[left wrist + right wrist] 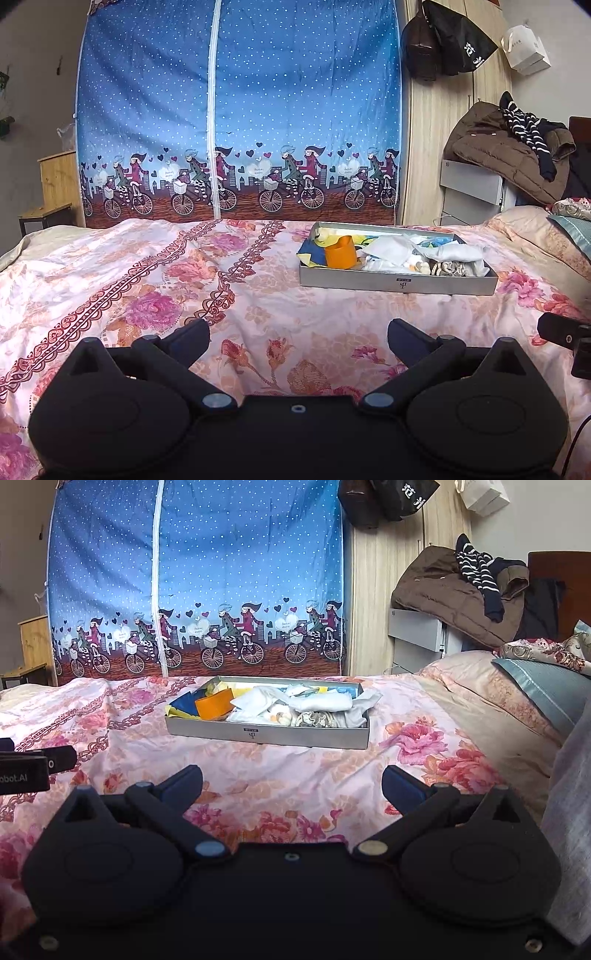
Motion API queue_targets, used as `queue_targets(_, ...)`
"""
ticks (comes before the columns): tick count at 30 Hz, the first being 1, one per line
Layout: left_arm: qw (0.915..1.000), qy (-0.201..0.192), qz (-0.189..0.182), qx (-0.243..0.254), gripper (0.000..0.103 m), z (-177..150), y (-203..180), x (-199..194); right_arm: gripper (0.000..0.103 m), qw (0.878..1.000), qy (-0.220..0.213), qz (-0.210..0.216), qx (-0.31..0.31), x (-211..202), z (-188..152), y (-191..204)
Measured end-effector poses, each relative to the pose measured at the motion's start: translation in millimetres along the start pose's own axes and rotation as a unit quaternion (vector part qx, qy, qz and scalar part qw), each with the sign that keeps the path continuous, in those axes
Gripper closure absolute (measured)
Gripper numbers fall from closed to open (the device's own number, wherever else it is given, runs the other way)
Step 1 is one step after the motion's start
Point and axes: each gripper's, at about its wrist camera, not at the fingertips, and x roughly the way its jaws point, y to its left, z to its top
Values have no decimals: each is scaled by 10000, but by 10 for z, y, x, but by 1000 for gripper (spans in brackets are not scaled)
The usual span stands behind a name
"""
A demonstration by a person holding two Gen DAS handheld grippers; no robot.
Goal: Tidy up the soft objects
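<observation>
A shallow grey box [397, 283] [266, 734] rests on the floral bedspread [147, 280] [258, 782], holding soft items: an orange piece [340, 252] [213, 706], blue-and-yellow cloth [310, 254] [183, 707], white cloths [391, 249] [317, 701] and a grey patterned roll [452, 268] [316, 719]. My left gripper [298, 336] hovers over the bed short of the box, open and empty. My right gripper [291, 781] is also open and empty, nearer the box's front. The left gripper's side [33, 766] shows at the right wrist view's left edge.
A blue fabric wardrobe [240, 110] [195, 572] stands behind the bed. A brown coat and striped garment [509, 147] [465, 590] are heaped at back right. Pillows [535, 686] lie on the right. Bags [443, 40] hang on the wooden cabinet. A wooden stand [55, 184] is left.
</observation>
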Motion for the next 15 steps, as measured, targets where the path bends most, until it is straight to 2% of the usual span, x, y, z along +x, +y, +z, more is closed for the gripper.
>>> queue_targets(15, 10000, 25, -4, 4, 1, -5, 1, 4, 0, 9999, 82, 36, -52, 24, 2, 41)
